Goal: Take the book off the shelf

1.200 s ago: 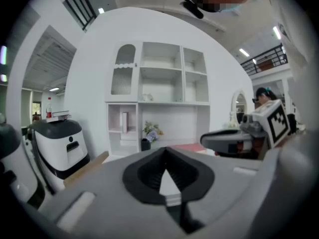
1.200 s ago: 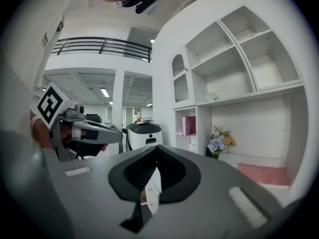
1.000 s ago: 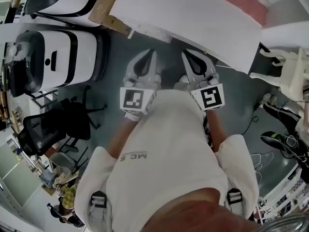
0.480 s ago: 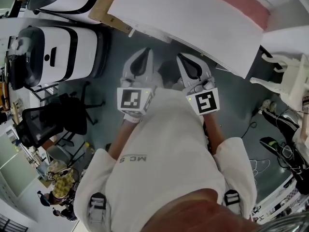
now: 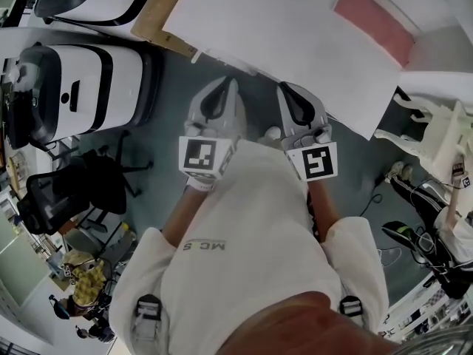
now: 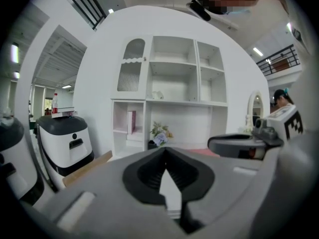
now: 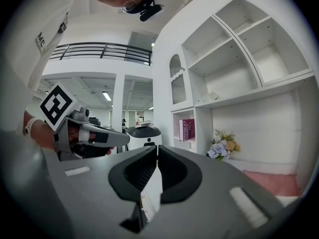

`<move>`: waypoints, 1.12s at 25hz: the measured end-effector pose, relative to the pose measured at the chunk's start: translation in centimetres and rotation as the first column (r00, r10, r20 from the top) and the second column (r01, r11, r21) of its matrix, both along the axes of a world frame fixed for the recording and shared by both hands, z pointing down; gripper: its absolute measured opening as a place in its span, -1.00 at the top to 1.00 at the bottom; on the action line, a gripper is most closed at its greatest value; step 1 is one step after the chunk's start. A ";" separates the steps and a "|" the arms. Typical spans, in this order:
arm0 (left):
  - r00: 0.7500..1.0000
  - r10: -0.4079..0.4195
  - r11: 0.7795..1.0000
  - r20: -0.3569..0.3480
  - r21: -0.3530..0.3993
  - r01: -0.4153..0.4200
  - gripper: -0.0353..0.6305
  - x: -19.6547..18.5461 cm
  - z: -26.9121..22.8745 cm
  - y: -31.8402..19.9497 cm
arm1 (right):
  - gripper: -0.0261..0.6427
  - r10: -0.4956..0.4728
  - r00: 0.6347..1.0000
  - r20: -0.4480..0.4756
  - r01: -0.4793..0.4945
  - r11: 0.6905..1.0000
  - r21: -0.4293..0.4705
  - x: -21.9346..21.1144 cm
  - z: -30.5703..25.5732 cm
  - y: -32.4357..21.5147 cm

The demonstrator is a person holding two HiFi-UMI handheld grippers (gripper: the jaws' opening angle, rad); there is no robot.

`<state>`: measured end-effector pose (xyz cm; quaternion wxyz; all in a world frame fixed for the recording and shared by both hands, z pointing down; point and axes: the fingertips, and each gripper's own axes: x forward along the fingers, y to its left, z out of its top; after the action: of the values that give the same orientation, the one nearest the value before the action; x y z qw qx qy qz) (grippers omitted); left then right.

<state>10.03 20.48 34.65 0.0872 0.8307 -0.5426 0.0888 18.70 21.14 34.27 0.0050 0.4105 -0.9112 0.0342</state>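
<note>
Two grey two-jaw grippers pointed at one white shelf unit (image 7: pixel 239 99); the left gripper (image 6: pixel 165 149) had its jaws together, empty; the right gripper (image 7: pixel 157 147) likewise; one magenta hardback book (image 7: pixel 186 130) stood upright in a small compartment; one pale flower bunch (image 7: pixel 222 146) sat just right of it.

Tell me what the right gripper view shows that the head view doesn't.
Only the right gripper view: the pink book standing upright in a shelf compartment, with flowers to its right. Only the head view: the black chair and the grey floor. Both: the left tool, the right tool with its jaws together, and the pink mat.
</note>
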 end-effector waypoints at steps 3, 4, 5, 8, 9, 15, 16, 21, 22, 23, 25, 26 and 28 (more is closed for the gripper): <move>0.999 0.046 0.999 0.000 -0.004 -0.046 0.89 -1.8 0.1 -3.7 | 0.88 0.008 1.000 -0.019 -0.008 1.000 0.006 -2.2 -0.2 -3.4; 0.998 0.056 0.998 0.003 -0.008 -0.056 0.89 -2.7 0.3 -5.0 | 0.87 0.010 1.000 -0.027 -0.009 1.000 0.005 -3.1 -0.1 -4.7; 0.998 0.063 0.998 0.004 -0.009 -0.063 0.89 -3.6 0.3 -6.4 | 0.86 0.013 0.999 -0.034 -0.012 1.000 0.003 -4.1 -0.1 -5.9; 0.997 0.081 0.997 -0.001 0.010 -0.081 0.89 -6.2 -0.6 -10.7 | 0.79 0.032 0.998 -0.045 -0.032 0.999 0.007 -6.8 -0.6 -10.0; 0.996 0.087 0.996 -0.008 0.017 -0.087 0.89 -6.9 -1.1 -12.1 | 0.72 0.040 0.998 -0.049 -0.040 0.999 0.012 -7.6 -0.9 -11.4; 0.988 0.148 0.989 -0.048 0.028 -0.147 0.89 -11.4 -1.6 -19.1 | 0.62 0.108 0.990 -0.096 -0.105 0.994 0.033 -12.3 -1.1 -19.5; 0.987 0.151 0.988 -0.053 0.025 -0.150 0.89 -12.2 -1.5 -20.0 | 0.58 0.124 0.988 -0.094 -0.121 0.992 0.032 -13.0 -1.1 -20.8; 0.983 0.166 0.986 -0.075 0.004 -0.166 0.89 -15.5 -0.6 -24.2 | 0.47 0.213 0.975 -0.064 -0.213 0.977 0.018 -15.5 -0.9 -27.0; 0.982 0.172 0.985 -0.081 0.003 -0.172 0.89 -15.9 -0.6 -25.1 | 0.42 0.225 0.973 -0.058 -0.225 0.974 0.014 -15.9 -0.9 -28.2; 0.980 0.179 0.984 -0.088 0.002 -0.179 0.89 -16.2 -0.6 -25.9 | 0.40 0.236 0.970 -0.053 -0.236 0.972 0.006 -16.2 -0.9 -29.4; 0.976 0.192 0.981 -0.103 -0.001 -0.193 0.89 -16.7 -0.8 -27.2 | 0.37 0.257 0.965 -0.044 -0.258 0.966 -0.013 -16.8 -0.9 -31.4; 0.975 0.194 0.981 -0.110 -0.003 -0.196 0.89 -16.9 -0.8 -27.8 | 0.30 0.268 0.962 -0.046 -0.269 0.963 -0.017 -17.0 -0.9 -32.4; 0.974 0.193 0.981 -0.119 -0.011 -0.196 0.89 -17.3 -0.4 -29.1 | 0.23 0.289 0.956 -0.056 -0.290 0.957 -0.013 -17.4 -0.8 -34.3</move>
<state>-7.25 -8.58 34.23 0.1195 0.8826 -0.4515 0.0540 1.33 -13.20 33.51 0.0286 0.5403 -0.8403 0.0329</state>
